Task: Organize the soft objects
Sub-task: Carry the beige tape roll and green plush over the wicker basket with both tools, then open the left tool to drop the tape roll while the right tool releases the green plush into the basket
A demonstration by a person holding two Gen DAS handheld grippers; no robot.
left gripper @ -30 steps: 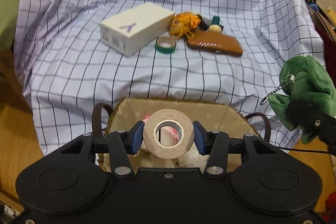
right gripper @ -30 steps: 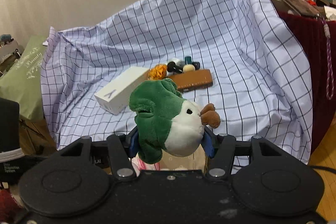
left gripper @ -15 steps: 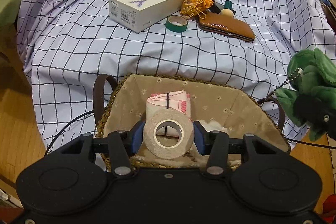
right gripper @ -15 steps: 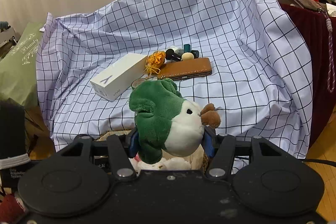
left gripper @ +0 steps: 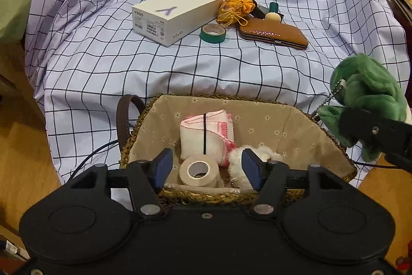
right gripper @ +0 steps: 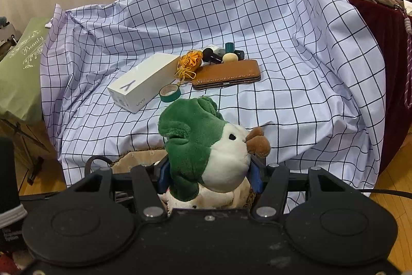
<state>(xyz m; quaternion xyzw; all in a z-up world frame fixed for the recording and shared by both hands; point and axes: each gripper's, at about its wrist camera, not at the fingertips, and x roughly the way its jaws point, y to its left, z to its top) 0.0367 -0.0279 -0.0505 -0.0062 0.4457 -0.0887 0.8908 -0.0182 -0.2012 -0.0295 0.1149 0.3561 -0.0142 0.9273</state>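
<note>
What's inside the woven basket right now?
In the basket: a beige tape roll, a folded white-and-pink cloth and something white and fluffy. Its near corners are hidden behind the tongs.

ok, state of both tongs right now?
Left tongs: open, jaws just opened; beige tape roll lies free in the basket.
Right tongs: shut on the green plush toy.

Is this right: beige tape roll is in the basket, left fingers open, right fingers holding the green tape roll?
Not quite. The right gripper holds the green plush toy, per the right wrist view; the green tape roll lies on the checked cloth. The rest stands.
</note>
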